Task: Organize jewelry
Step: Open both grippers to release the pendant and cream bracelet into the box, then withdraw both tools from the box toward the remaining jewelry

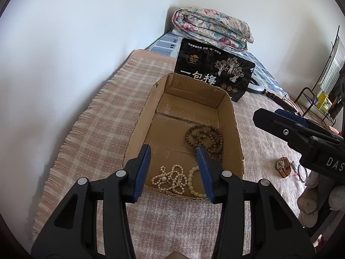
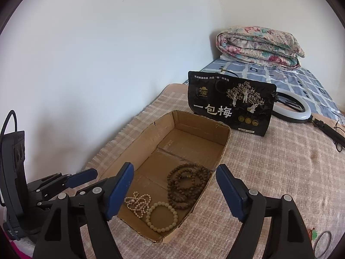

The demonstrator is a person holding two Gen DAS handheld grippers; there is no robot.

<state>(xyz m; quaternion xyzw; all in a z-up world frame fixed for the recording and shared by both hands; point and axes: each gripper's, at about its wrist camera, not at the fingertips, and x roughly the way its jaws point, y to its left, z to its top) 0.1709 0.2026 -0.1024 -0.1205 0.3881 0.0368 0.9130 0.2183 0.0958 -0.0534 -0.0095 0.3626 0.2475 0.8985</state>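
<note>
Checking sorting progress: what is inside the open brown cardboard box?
Inside the open brown cardboard box: a dark wooden bead string, a small white pearl strand and a pale round-bead bracelet. The near wall hides a strip of floor.

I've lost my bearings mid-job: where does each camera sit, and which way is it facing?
Left wrist: on the left gripper, angled down at the cardboard box on the bed; its own open fingers show, with the right gripper at the right edge.
Right wrist: on the right gripper, angled down at the box from its right; own open fingers show, left gripper at lower left.
Shared: box, brown beads, pearls, black pouch, quilt.
</note>
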